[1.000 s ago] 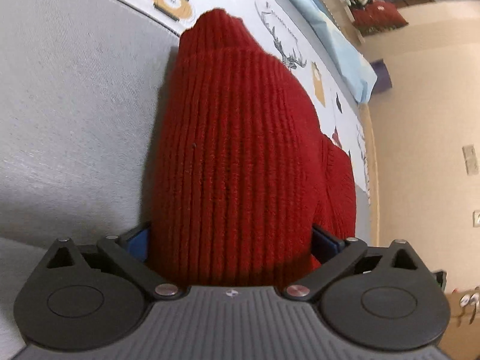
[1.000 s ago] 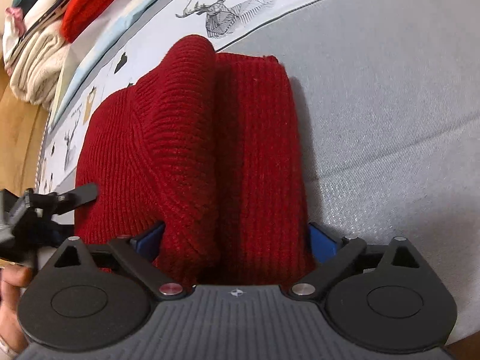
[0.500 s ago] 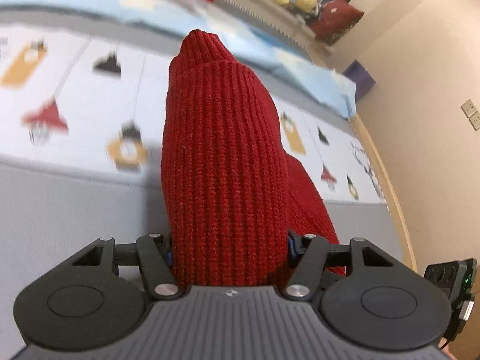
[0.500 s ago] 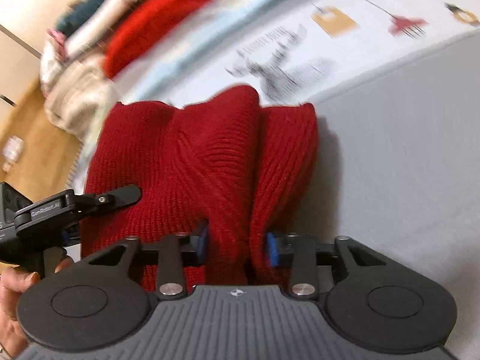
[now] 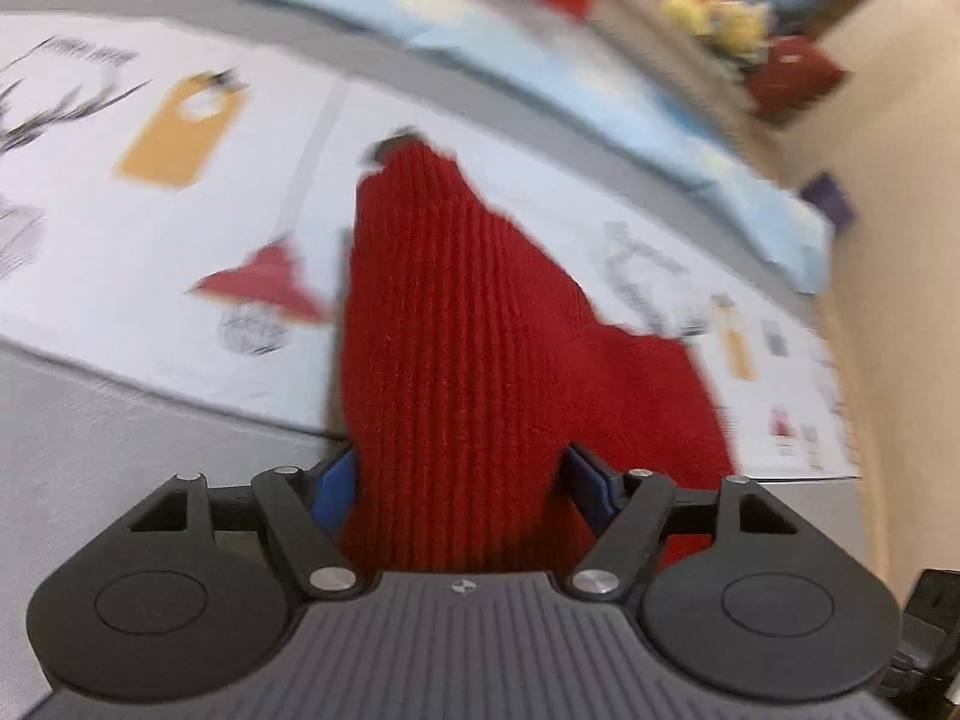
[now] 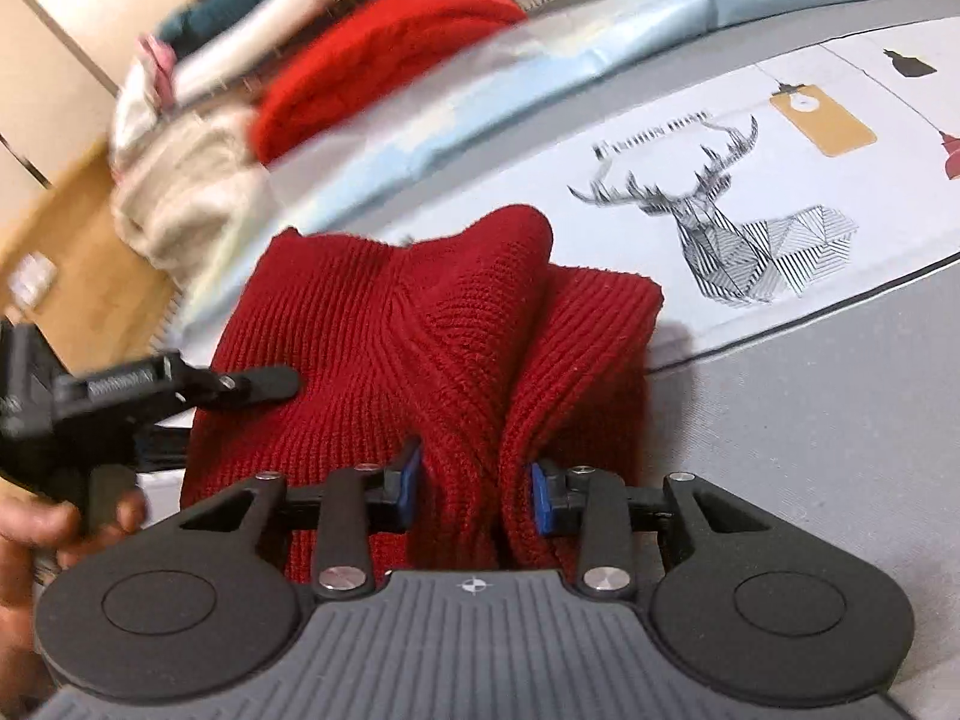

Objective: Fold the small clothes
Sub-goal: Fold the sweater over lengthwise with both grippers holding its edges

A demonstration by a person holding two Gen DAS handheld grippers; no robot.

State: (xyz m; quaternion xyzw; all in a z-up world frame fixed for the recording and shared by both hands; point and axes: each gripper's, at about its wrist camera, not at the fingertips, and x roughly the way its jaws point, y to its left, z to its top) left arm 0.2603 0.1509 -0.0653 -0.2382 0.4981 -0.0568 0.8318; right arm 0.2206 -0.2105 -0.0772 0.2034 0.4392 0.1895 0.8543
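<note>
A folded dark red knit sweater (image 5: 456, 360) lies on the grey and white printed bedcover (image 5: 120, 432). My left gripper (image 5: 459, 480) is shut on one end of the sweater, its blue pads pressed against a thick bundle of knit. In the right wrist view my right gripper (image 6: 474, 489) is shut on the other end of the sweater (image 6: 384, 348), pinching a fold between its blue pads. The left gripper (image 6: 180, 390) shows there at the left edge, held by a hand, its finger lying on the sweater.
A stack of folded clothes (image 6: 288, 78), red, white, cream and dark green, lies at the back left. A light blue sheet (image 6: 660, 30) runs behind the printed cover. Plush toys (image 5: 714, 18) and a wall stand at the far right.
Both grippers closed on the sweater and have lifted and carried it towards the printed white part of the cover. The views are blurred by the motion.
</note>
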